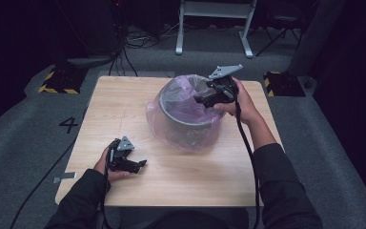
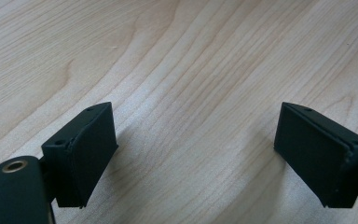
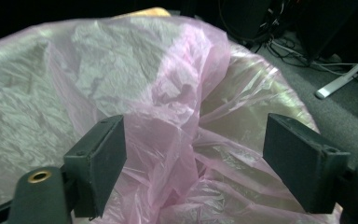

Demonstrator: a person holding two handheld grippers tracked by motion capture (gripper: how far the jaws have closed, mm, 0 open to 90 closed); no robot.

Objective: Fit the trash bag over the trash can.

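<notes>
Pink bag (image 1: 181, 121) lines and drapes over the grey bowl (image 1: 171, 102) at the far middle of the table (image 1: 124, 109) in the high view; my right gripper (image 1: 205, 99) hovers at its right rim, my left gripper (image 1: 136, 166) rests near the front left. My left gripper view has the jaws spread wide over bare wood. My right gripper view has the jaws apart, crumpled bag between them, unpinched.

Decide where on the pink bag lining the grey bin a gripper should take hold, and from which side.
Grip the bunched fold of the pink bag at the rim of the grey bin, probably from above on the person's right. There the film stands up in a ridge between the open jaws of the right gripper; elsewhere it lies flat.
</notes>
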